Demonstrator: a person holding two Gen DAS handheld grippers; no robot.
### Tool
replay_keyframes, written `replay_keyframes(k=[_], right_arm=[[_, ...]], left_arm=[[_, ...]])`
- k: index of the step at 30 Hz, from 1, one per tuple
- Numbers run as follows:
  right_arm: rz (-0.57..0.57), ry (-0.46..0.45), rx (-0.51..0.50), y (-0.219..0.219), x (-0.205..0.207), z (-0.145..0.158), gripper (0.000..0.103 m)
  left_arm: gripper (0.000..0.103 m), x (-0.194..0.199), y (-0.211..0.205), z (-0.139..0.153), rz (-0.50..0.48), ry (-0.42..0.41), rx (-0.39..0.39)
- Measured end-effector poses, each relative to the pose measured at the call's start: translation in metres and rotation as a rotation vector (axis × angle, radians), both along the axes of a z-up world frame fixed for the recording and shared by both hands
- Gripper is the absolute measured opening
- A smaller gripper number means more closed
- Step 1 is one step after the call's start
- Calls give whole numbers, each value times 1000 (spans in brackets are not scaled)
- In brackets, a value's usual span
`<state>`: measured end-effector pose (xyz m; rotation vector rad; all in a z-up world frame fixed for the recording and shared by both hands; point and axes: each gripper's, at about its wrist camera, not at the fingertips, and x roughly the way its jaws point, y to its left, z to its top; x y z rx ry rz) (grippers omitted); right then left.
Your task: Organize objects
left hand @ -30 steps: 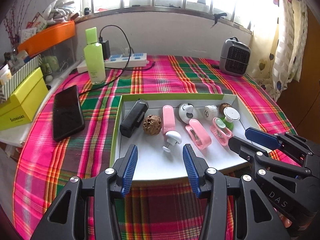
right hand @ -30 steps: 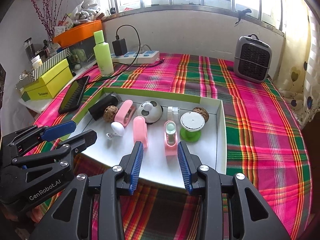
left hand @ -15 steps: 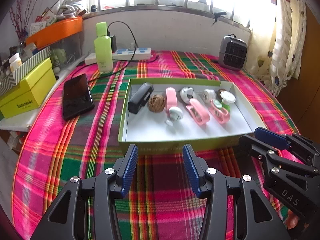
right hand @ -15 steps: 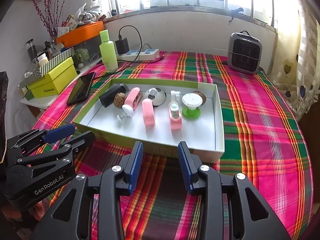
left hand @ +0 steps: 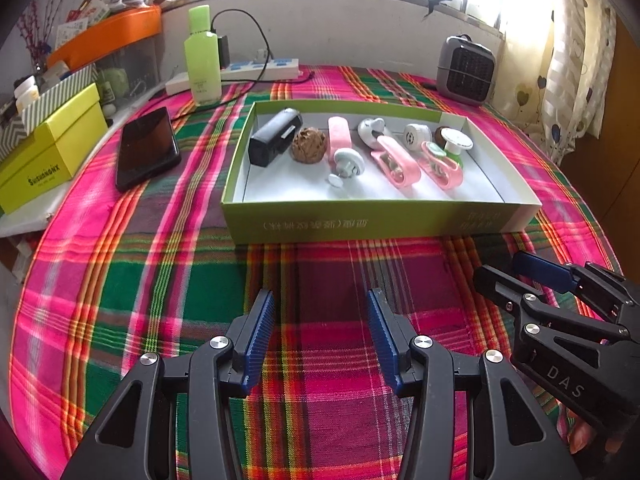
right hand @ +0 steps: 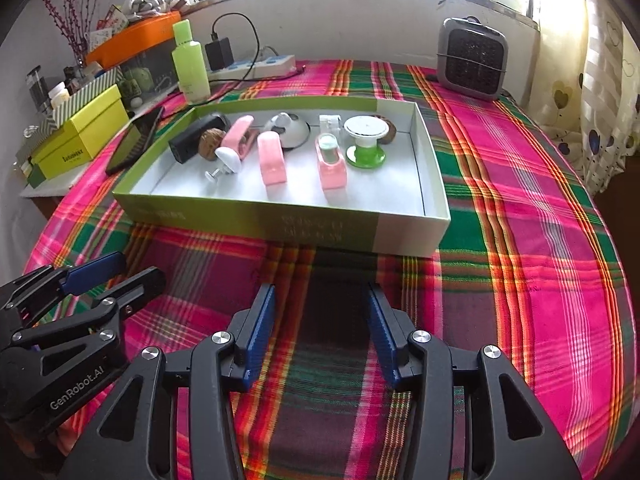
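While both of our grippers hang over the plaid cloth (left hand: 120, 288) short of the box, neither holds anything: the left gripper (left hand: 320, 336) stands with its ribbed blue pads apart over bare fabric, and the right gripper (right hand: 320, 332) has just been spreading its jaws, with only cloth between them.

We see the things to organize lying inside a shallow cardboard tray (right hand: 280, 228), green outside and white within, set on the table beyond the fingertips. From left to right along its far half lie a black rectangular block (left hand: 276, 136), a brown wrinkled ball (left hand: 309, 145) touching it, a pink oblong clip (left hand: 339, 136) with a white mushroom-shaped knob (left hand: 347, 164) just before it, a white rounded shell (left hand: 370, 130), two more glossy pink clips (left hand: 396, 162) (left hand: 440, 164) angled toward us, a small white disc (left hand: 417, 134), and a white-topped spool on a green base (right hand: 366, 140) with a brown nut (right hand: 391, 130) behind it.

Left of the tray we find a flat black phone (left hand: 146, 148) and a yellow lidded box (left hand: 48, 152). Far left stands a pale green plastic bottle (left hand: 203, 58) beside a white power strip (left hand: 260, 70); far right sits a grey grilled heater (right hand: 472, 60).
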<state>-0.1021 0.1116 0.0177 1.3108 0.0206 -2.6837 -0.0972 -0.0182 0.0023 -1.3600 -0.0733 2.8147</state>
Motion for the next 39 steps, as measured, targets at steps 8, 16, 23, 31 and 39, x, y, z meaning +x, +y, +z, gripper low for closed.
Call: replay_keyframes(k=[8, 16, 23, 31, 39], right_arm=[[-15, 7, 50, 0, -1, 0, 52], [-37, 0, 58, 2, -1, -2, 61], [-36, 0, 59, 2, -1, -2, 62], [-36, 0, 58, 3, -1, -1, 62], [-36, 0, 59, 3, -1, -1, 62]], left_arm=[[53, -1, 8, -2, 3, 8, -39], [59, -3, 10, -3, -4, 5, -42], [60, -3, 11, -3, -3, 4, -45], [60, -3, 11, -3, -4, 4, -45], [60, -3, 11, -3, -4, 4, -44]])
